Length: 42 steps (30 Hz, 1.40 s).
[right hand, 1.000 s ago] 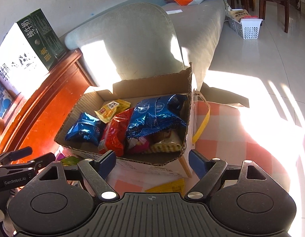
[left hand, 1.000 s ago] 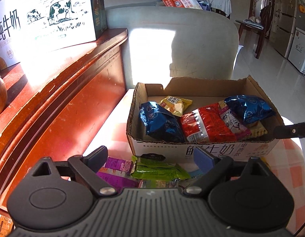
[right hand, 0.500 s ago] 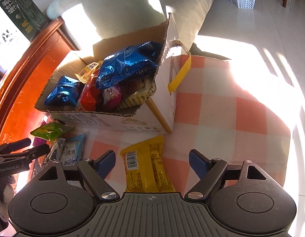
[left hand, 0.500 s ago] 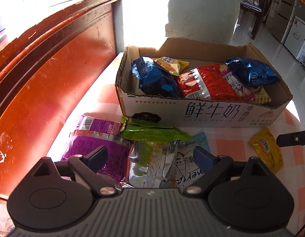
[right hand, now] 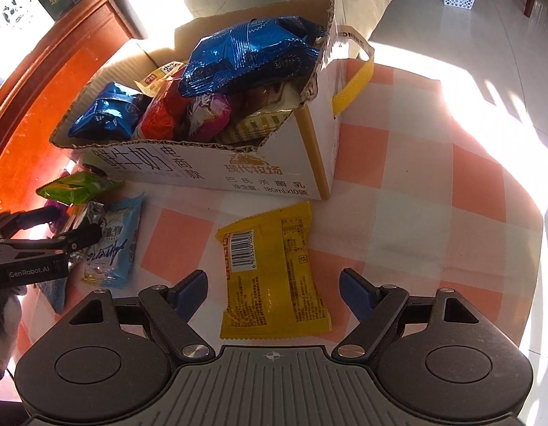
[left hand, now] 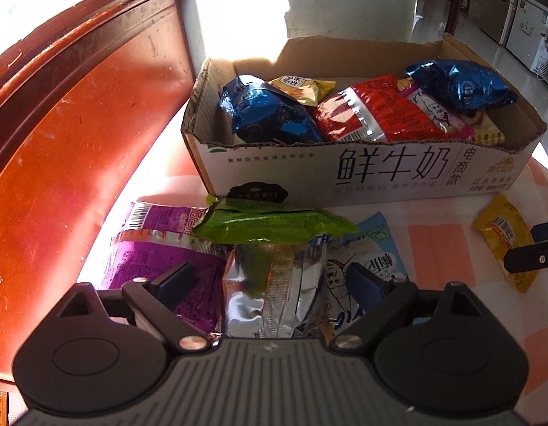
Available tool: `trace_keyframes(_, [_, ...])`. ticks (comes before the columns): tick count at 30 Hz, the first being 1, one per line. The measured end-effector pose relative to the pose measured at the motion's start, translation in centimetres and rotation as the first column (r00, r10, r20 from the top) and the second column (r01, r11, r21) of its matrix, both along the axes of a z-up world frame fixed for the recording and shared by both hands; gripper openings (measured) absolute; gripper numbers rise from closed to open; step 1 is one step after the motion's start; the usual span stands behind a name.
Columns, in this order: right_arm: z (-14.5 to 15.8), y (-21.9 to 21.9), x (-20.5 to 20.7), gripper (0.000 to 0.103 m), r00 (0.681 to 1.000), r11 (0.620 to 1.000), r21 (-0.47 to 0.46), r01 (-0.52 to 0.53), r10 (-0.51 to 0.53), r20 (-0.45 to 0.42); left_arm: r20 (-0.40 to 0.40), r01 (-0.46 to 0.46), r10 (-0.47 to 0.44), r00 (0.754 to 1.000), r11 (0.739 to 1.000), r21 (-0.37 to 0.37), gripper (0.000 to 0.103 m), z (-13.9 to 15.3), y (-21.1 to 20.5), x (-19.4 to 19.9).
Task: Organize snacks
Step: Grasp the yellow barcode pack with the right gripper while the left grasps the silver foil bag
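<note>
The left gripper, just narrowing, straddles a silver packet ungripped; the right gripper gapes over a yellow packet.

You get strong sunlight from the far side in both views. It burns out the chair back behind the cardboard box and makes white patches on the checked tablecloth at the right. The wooden cabinet glows orange and has a glare spot. The foil packets and the blue bags give sharp reflections. Shadows are hard and dark behind the box wall. Straight lines bend near the edges, and the focus is a little soft there.
</note>
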State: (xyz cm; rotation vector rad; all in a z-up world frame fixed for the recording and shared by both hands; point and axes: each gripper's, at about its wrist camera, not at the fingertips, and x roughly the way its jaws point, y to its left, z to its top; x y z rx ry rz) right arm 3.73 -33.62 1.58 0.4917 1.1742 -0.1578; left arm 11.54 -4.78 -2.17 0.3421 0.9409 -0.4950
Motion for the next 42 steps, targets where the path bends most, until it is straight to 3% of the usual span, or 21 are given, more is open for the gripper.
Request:
trace_keyframes(4, [-0.3,1.0,0.2,0.083,0.999,0.998,-0.041,-0.043,0.043,0.004,-0.013,0.022,-0.022,1.0,0.999,-0.024,0.083,-0.2,0.0,-0.1])
trace_keyframes(6, [-0.4,1.5,0.2,0.081,0.998,0.996,-0.061,-0.062,0.063,0.014,-0.03,0.022,-0.023,0.999,0.999,-0.047,0.071,-0.1,0.0,-0.3])
trace_keyframes(8, [-0.3,2.1,0.3,0.071,0.995,0.992,-0.09,-0.089,0.092,0.025,-0.041,0.033,-0.035,0.999,0.998,-0.062,0.06,0.1,-0.2,-0.6])
trace_keyframes(11, [-0.1,2.9,0.3,0.055,0.99,0.984,-0.118,-0.13,0.136,0.041,-0.028,0.049,-0.05,0.998,0.998,-0.036,0.06,0.3,-0.6,-1.4])
trace_keyframes(14, [0.0,3.4,0.4,0.051,0.982,0.981,-0.097,-0.17,0.176,0.061,-0.04,0.072,-0.074,0.996,0.997,-0.039,0.059,0.5,-0.7,-2.2])
trace_keyframes(22, [0.4,5.8,0.9,0.05,0.956,0.957,-0.116,-0.267,0.279,0.095,-0.014,0.16,-0.16,0.987,0.987,-0.015,0.059,0.9,-1.4,-4.8])
trace_keyframes(29, [0.9,6.6,0.9,0.049,0.943,0.944,-0.152,-0.294,0.313,0.117,0.045,0.189,-0.19,0.981,0.982,0.016,0.051,1.5,-1.8,-5.3])
trace_keyframes(34, [0.7,6.6,0.8,0.049,0.943,0.941,-0.155,-0.299,0.317,0.105,0.029,0.178,-0.179,0.983,0.984,0.018,0.057,1.0,-1.2,-4.9])
trace_keyframes(36, [0.5,6.6,1.0,0.049,0.943,0.941,-0.149,-0.304,0.319,0.096,-0.01,0.167,-0.167,0.986,0.986,-0.012,0.077,0.8,-0.5,-4.3])
trace_keyframes(37, [0.5,6.6,0.9,0.049,0.943,0.941,-0.147,-0.305,0.32,0.092,-0.023,0.16,-0.161,0.987,0.987,-0.027,0.08,0.7,-0.2,-4.0])
trace_keyframes(42, [0.4,6.7,1.0,0.049,0.944,0.942,-0.144,-0.304,0.318,0.086,-0.094,0.102,-0.111,0.989,0.99,-0.094,0.087,-0.3,0.5,-2.5])
